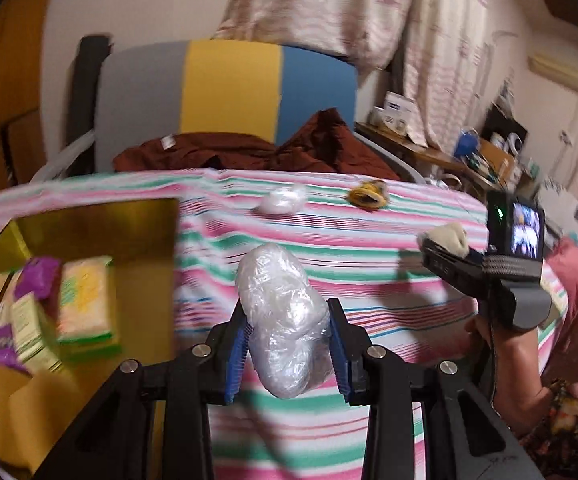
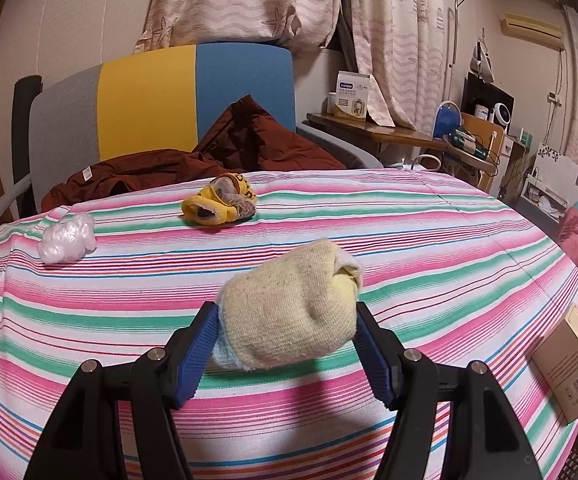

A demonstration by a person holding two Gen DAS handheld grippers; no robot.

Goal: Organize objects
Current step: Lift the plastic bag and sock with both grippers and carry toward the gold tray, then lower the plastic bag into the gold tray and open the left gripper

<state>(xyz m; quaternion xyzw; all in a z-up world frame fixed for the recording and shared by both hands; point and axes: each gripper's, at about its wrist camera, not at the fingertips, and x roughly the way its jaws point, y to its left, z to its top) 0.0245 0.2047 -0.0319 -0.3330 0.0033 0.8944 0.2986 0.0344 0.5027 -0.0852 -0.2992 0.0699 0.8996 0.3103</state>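
Observation:
My left gripper [image 1: 287,344] is shut on a wad of clear plastic bag [image 1: 283,320] and holds it above the striped tablecloth [image 1: 369,264]. My right gripper [image 2: 287,332] is shut on a rolled cream sock [image 2: 289,312], also above the cloth; it shows in the left wrist view [image 1: 447,240] at the right. A second small plastic wad [image 2: 67,238] [image 1: 283,200] and a yellow sock bundle [image 2: 219,200] [image 1: 369,194] lie on the far part of the table. A cardboard box [image 1: 89,216] at the left holds sponges and packets [image 1: 85,300].
A brown carton [image 2: 569,364] lies at the table's right edge. A grey, yellow and blue chair [image 2: 149,108] with a dark red garment [image 2: 249,144] stands behind the table. A cluttered side table [image 2: 409,132] is at the back right.

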